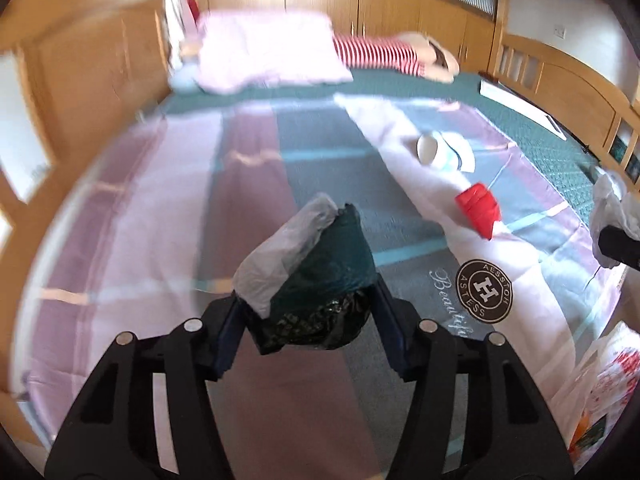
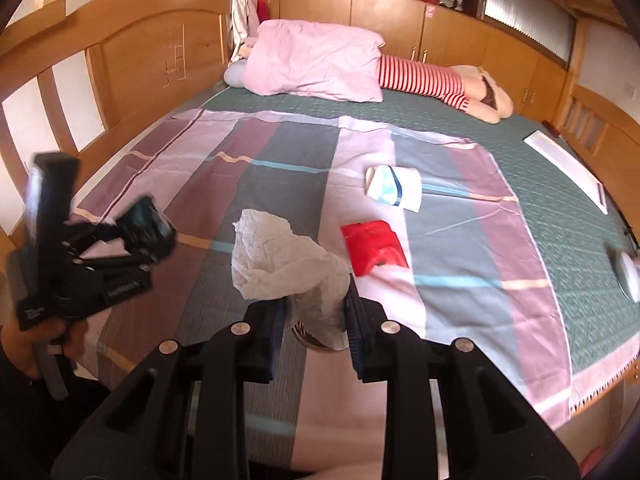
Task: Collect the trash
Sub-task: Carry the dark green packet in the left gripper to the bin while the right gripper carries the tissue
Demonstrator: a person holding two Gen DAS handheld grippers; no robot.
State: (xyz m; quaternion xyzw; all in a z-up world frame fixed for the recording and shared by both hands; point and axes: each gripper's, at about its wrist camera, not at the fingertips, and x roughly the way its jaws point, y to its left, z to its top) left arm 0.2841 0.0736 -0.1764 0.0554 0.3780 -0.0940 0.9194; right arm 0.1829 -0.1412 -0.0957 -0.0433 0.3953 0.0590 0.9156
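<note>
Jaws clamped — left gripper [image 1: 306,316] on a dark bag bundle [image 1: 320,280], right gripper [image 2: 316,312] on white tissue [image 2: 280,260].

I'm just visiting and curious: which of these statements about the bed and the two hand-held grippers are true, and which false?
1. The right gripper grips a crumpled white tissue. True.
2. The left gripper is empty. False: it holds a dark green plastic bag bundle.
3. A flattened red wrapper lies on the striped bedsheet. True.
4. The white paper cup stands upright. False: it lies on its side.
5. The pink pillow is on the floor. False: it rests on the bed.
</note>
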